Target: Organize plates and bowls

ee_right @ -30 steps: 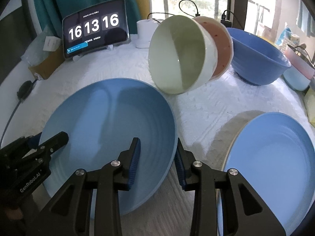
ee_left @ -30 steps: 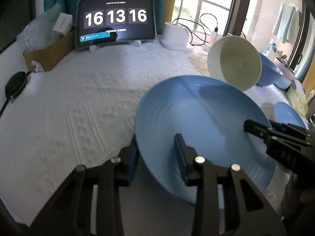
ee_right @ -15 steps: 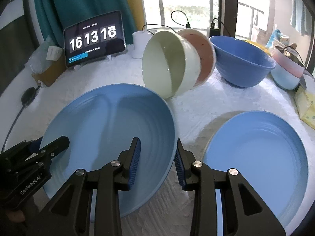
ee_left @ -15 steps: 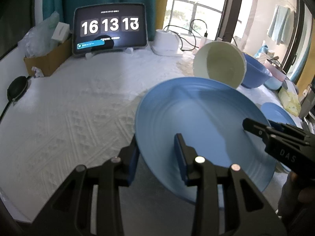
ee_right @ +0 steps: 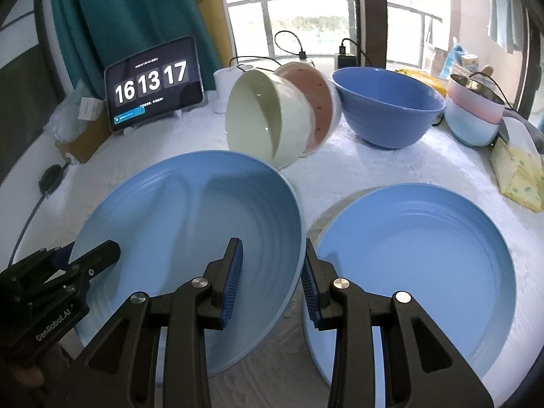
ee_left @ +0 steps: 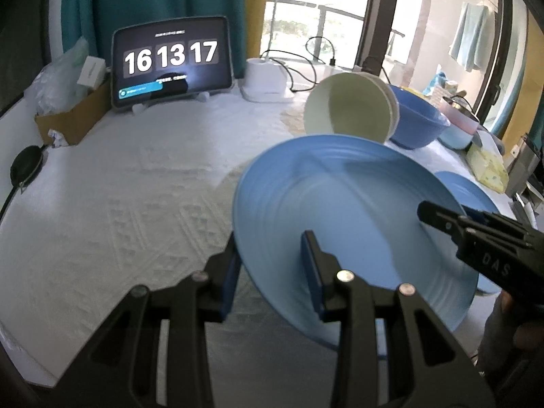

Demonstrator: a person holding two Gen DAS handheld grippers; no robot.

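A large blue plate (ee_left: 357, 210) (ee_right: 190, 224) hangs tilted above the white tablecloth, held at two opposite rims. My left gripper (ee_left: 272, 255) (ee_right: 98, 255) is shut on its left rim, one pad under and one inside. My right gripper (ee_right: 272, 258) (ee_left: 438, 214) is shut on the right rim. A second blue plate (ee_right: 414, 258) (ee_left: 465, 190) lies flat on the cloth just right of the held one. Behind them a cream bowl (ee_right: 258, 119) lies on its side, nested in a pink bowl (ee_right: 316, 102). A deep blue bowl (ee_right: 387, 108) stands upright to their right.
A tablet clock (ee_right: 153, 85) stands at the back left beside a cardboard box (ee_left: 71, 119). Stacked pastel bowls (ee_right: 472, 115) and a yellow tissue pack (ee_right: 516, 170) sit at the far right. Cables and a white charger (ee_left: 265, 78) run along the window side.
Both grippers have risen and drawn back from the bowls with the blue plate still between them. More of the second plate now shows on the right.
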